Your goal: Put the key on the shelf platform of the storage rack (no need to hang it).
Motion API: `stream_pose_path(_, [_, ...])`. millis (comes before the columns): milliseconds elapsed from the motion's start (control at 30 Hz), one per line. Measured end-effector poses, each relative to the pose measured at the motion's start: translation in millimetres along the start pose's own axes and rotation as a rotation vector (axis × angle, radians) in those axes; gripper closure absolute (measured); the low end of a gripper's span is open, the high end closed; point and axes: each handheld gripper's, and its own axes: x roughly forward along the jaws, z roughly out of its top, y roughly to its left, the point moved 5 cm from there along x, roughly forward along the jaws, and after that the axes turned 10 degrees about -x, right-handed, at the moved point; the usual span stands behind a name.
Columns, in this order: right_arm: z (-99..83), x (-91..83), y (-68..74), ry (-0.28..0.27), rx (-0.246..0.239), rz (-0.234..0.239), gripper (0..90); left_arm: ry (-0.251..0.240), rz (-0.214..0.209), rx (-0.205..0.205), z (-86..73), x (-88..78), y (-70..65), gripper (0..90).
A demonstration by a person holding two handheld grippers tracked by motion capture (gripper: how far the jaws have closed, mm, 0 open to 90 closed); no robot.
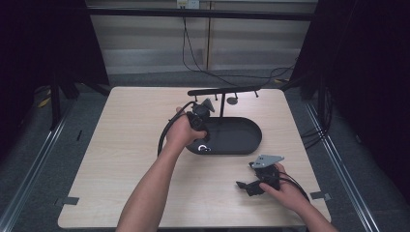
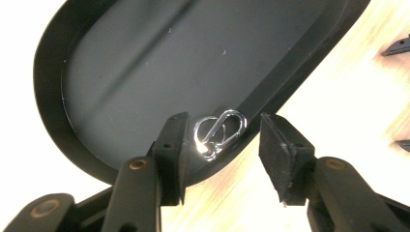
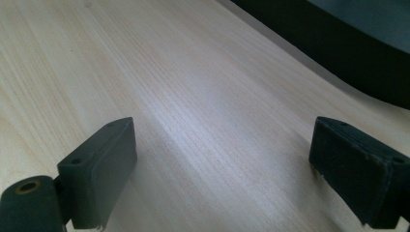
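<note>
Carabiner [image 2: 220, 134]: a small shiny metal clip lying between the left gripper [image 2: 222, 154] jaws, which stand apart on either side of it without touching it. It rests just inside the near rim of the black oval tray [image 2: 159, 63], against the low wall, nearer the left jaw than the right one. It looks light, stiff and slick (polished metal tends to skate on smooth plastic), so my guess is that a pinch across its two long sides, near the middle, would hold best; a grip at the rounded ends would likely squirt it out. The tray wall just beyond the clip may get in the way of the far jaw. Farther out, bare pale wood table [image 3: 183, 96] lies under the right gripper [image 3: 222, 174], whose jaws are wide apart and hold nothing, with the tray's dark edge beyond them.
</note>
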Motion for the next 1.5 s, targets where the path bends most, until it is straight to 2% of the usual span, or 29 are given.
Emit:
stream_pose_path(100, [0.0, 0.0, 0.0, 0.001, 0.001, -0.001, 9.2, -0.015, -0.006, -0.002, -1.1, -3.8, -1.8, 51.1])
stream_pose_path(267, [0.0, -0.1, -0.2, 0.0, -0.001, -0.003, 9.2, -0.014, -0.008, 0.004, -3.9, -6.7, -1.2, 47.2])
stream_pose_path(633, [0.0, -0.1, 0.0, 0.001, 0.0, -0.001, 9.2, -0.04, -0.013, 0.0, -14.7, -16.3, 4.1, 39.4])
stream_pose_path(967, [0.0, 0.0, 0.0, 0.0, 0.001, 0.0, 9.2, -0.044, -0.014, -0.014, -26.3, -19.8, 11.1, 37.1])
stream_pose_path(1000, [0.0, 0.0, 0.0, 0.0, 0.001, 0.0, 9.2, -0.037, -0.012, -0.006, -27.5, -20.8, 12.2, 36.6])
stream_pose_path(1500, [-0.1, 0.0, 0.0, 0.0, 0.001, -0.001, 9.1, -0.058, 0.0, -0.026, -41.8, -26.7, 21.8, 32.5])
